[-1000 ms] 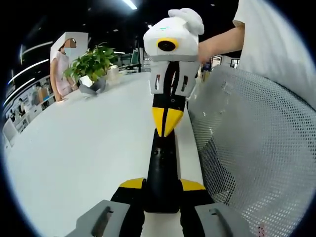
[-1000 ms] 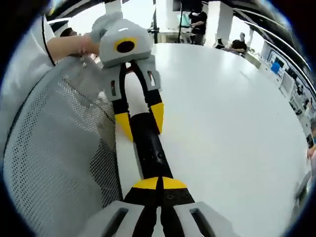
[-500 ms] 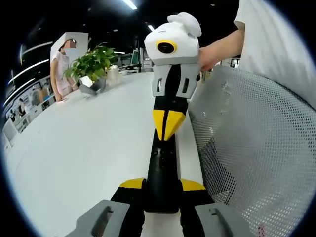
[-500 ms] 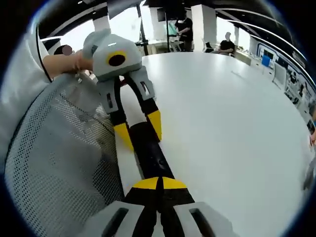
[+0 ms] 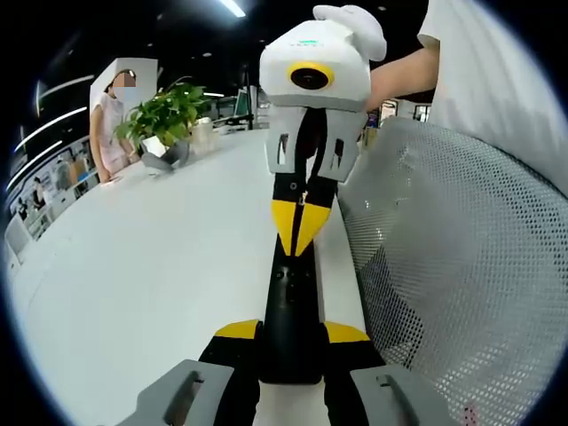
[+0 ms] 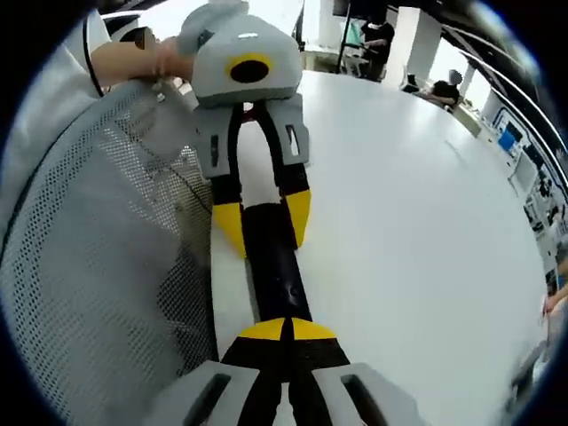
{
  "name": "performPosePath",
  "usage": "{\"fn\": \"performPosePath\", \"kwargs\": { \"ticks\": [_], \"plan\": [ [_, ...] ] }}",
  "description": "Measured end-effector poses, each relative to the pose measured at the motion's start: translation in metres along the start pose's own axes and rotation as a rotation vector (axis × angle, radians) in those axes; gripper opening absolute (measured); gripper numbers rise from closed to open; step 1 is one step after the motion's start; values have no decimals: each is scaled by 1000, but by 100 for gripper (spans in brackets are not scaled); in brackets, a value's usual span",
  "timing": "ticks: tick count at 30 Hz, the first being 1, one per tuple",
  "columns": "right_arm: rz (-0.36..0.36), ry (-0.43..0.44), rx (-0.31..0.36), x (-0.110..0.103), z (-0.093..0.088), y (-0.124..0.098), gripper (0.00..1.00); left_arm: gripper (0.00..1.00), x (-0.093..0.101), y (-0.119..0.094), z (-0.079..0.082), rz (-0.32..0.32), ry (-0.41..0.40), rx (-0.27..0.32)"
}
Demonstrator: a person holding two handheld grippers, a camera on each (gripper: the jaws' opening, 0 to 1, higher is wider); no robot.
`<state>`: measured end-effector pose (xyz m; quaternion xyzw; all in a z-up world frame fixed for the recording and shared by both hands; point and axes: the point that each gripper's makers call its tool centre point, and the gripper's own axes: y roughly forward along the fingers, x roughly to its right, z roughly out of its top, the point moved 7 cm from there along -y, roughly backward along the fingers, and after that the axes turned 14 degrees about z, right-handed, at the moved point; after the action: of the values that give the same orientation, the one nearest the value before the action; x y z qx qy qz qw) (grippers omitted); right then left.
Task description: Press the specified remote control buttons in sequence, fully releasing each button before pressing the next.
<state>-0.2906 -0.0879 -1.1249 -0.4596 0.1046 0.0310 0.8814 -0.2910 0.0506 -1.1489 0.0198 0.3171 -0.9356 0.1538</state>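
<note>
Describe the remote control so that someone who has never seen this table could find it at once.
Start from the big white table and go to its edge beside the grey mesh chair back. The remote control lies there, a long slim black bar clamped between the left gripper's yellow-tipped jaws. It is the only black object on the white top, with the right gripper's closed tips at its far end.

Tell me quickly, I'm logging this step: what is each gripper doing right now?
Left gripper: shut on the remote, clamping its near end.
Right gripper: shut, fingers together, tips over the remote's other end.
</note>
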Motion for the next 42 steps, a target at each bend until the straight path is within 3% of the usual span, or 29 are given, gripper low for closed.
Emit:
{"fn": "performPosePath", "kwargs": {
  "ticks": [3,5,9,11,16,25,31,42],
  "plan": [
    [-3,97,145,1,-8,-2,0,25,0,0,0,0,1,-1],
    [-3,135,176,0,-9,-3,0,25,0,0,0,0,0,0],
    [-7,86,149,-4,-4,1,0,25,1,0,0,3,-1,1],
    [-30,-9,86,-4,-2,1,0,25,1,0,0,3,0,1],
    [-22,-72,47,-5,2,3,0,25,0,0,0,1,1,1],
    [1,-114,0,-3,7,6,0,25,0,0,0,1,-1,2],
    [13,-142,-82,-2,12,7,0,25,-1,0,0,-2,-1,3],
    [18,-110,-31,0,8,5,0,25,0,0,0,-1,0,3]
  ]
}}
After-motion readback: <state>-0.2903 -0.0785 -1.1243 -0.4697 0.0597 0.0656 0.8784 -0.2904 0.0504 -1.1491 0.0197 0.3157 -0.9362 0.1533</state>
